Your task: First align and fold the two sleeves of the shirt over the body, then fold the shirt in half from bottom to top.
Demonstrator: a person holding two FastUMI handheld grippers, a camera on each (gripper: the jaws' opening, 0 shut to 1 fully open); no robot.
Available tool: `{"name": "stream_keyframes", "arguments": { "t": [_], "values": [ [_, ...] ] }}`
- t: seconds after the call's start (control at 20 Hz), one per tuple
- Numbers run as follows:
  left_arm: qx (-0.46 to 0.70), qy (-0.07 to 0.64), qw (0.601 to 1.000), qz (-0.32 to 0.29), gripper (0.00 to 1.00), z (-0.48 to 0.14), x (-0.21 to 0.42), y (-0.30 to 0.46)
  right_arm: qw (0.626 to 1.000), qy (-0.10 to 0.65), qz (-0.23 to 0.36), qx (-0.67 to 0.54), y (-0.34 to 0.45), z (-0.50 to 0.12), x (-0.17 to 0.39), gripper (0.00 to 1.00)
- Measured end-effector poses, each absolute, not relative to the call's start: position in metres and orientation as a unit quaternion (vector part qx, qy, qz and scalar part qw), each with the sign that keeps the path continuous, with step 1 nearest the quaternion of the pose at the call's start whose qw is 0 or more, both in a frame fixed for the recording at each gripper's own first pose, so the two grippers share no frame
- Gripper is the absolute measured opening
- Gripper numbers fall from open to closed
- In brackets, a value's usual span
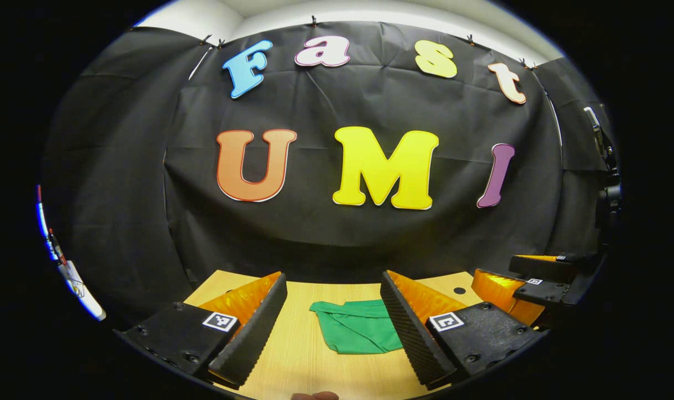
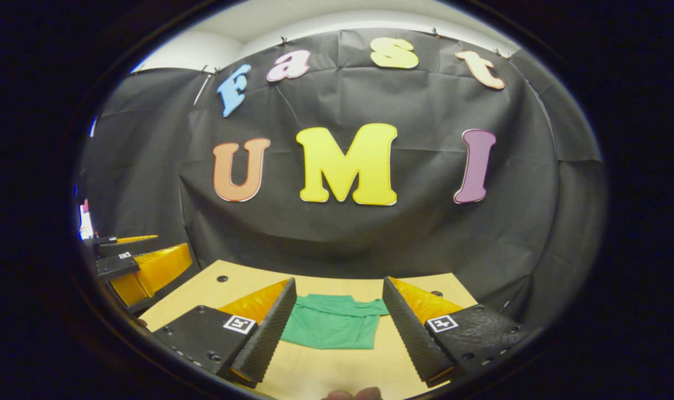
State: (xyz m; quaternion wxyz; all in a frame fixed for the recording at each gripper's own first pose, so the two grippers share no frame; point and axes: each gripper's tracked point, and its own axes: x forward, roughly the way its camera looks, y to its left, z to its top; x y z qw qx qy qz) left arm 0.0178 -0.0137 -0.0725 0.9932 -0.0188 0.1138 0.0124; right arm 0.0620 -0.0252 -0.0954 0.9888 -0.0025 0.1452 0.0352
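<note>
A green shirt (image 1: 359, 330) lies folded into a compact bundle on the light wooden table (image 1: 303, 355). In the left gripper view my left gripper (image 1: 331, 333) hangs open above the table, its fingers spread to either side of the shirt and touching nothing. In the right gripper view the same green shirt (image 2: 331, 328) rests flat between the spread fingers of my right gripper (image 2: 337, 328), which is open and holds nothing. The right gripper (image 1: 537, 283) also appears at the right edge of the left gripper view. The left gripper (image 2: 137, 266) appears at the left edge of the right gripper view.
The black cloth wall (image 1: 370, 233) stands close behind the table's far edge. Small dark holes (image 2: 222, 278) mark the tabletop near its back corners. A fingertip (image 1: 315, 395) shows at the bottom of the left gripper view.
</note>
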Motion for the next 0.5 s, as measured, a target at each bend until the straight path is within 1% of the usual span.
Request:
{"name": "stream_keyframes", "arguments": {
  "t": [0.25, 0.3, 0.45, 0.5],
  "values": [
    [-0.009, 0.101, 0.995, -0.002, 1.0, -0.068, -0.002, -0.026, 0.991, 0.133, 0.036, -0.001, -0.018, -0.089, 0.036, 0.96],
    [-0.008, 0.102, 0.995, -0.004, 1.0, -0.069, -0.002, -0.027, 0.99, 0.132, 0.037, -0.003, -0.016, -0.088, 0.036, 0.92],
    [-0.011, 0.105, 0.994, -0.012, 1.0, -0.068, 0.007, -0.027, 0.991, 0.131, 0.037, -0.002, -0.014, -0.087, 0.039, 0.92],
    [-0.01, 0.104, 0.994, -0.011, 1.0, -0.067, 0.009, -0.023, 0.991, 0.129, 0.037, 0.002, -0.014, -0.085, 0.04, 0.96]
  ]
}}
